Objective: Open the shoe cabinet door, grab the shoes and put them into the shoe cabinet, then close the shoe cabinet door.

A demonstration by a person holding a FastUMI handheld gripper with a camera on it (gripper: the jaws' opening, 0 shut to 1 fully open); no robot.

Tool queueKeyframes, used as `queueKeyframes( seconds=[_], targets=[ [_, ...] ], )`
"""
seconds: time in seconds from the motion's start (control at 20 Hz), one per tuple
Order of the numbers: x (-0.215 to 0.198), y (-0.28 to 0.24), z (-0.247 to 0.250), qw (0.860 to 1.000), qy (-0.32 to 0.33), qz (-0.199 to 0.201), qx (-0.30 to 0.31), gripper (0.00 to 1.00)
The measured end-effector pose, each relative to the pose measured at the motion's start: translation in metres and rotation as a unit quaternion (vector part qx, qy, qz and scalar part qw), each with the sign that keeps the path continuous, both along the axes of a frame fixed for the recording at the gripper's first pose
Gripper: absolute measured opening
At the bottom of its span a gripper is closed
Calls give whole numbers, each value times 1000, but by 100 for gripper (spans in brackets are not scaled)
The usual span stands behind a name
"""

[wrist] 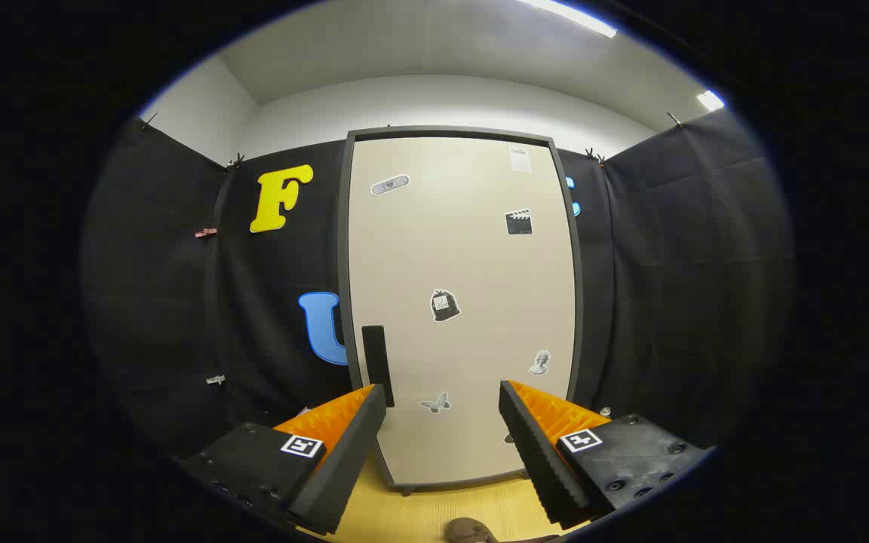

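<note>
The shoe cabinet (461,302) stands upright ahead of me, its beige door shut inside a dark grey frame and dotted with several small stickers. A black vertical handle (376,364) sits on the door's left edge, just above my left finger. My gripper (442,403) is open, its two orange-backed black fingers (344,460) spread wide with nothing between them, aimed at the door's lower part. A brown shoe (472,532) peeks in on the floor below and between the fingers, mostly hidden.
Black cloth walls close in on both sides and behind the cabinet. Light wooden floor (434,509) runs from the cabinet's base toward me.
</note>
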State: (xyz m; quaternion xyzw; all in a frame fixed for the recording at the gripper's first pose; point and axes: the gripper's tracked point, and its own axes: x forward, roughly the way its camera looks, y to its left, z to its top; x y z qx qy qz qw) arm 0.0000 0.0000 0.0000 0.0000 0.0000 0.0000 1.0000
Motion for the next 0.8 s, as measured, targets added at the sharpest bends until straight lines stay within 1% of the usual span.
queueKeyframes(
  seconds=[0.8],
  targets=[
    [9,5,-2,1000,-1,6,-3,98]
  ],
)
